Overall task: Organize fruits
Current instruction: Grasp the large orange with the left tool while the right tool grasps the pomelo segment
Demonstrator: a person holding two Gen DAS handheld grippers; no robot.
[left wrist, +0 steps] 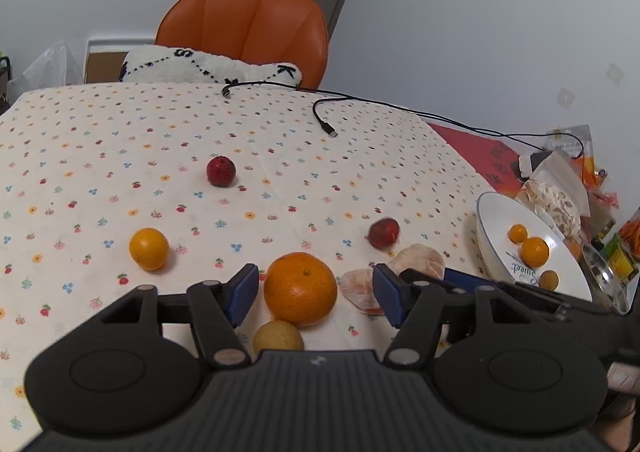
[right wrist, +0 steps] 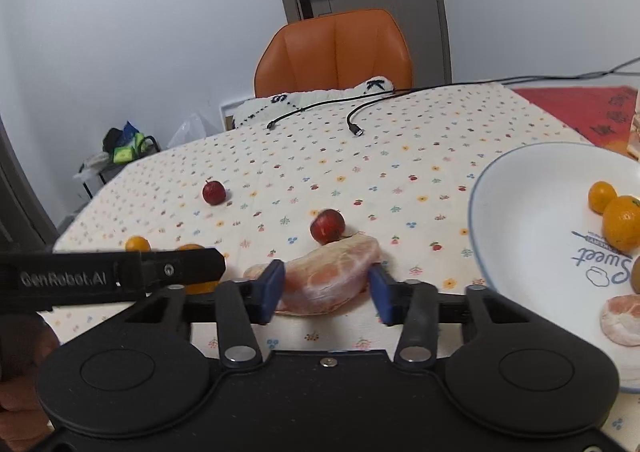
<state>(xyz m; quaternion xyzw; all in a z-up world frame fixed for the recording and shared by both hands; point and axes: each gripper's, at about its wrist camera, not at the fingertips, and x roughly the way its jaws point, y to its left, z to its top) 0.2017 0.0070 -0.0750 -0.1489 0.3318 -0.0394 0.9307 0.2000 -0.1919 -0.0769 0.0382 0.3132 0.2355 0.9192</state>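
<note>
My left gripper [left wrist: 315,277] is open, its blue fingers on either side of a large orange [left wrist: 300,288] on the flowered cloth. A small yellowish fruit [left wrist: 278,338] lies just in front of it. My right gripper [right wrist: 327,279] is open around a peeled citrus segment [right wrist: 332,276], and a smaller peeled piece [right wrist: 254,272] sits behind its left finger. Loose on the cloth are two red fruits [left wrist: 221,171] [left wrist: 383,233] and a small orange [left wrist: 149,248]. The white plate [right wrist: 476,212] at the right holds small oranges [right wrist: 622,222], a peeled piece [right wrist: 624,320] and a brownish fruit.
Two black cables [left wrist: 324,120] trail over the far side of the table. An orange chair [left wrist: 244,24] with a white cushion stands behind it. Snack bags [left wrist: 560,192] and a red mat [left wrist: 480,148] crowd the right edge beyond the plate.
</note>
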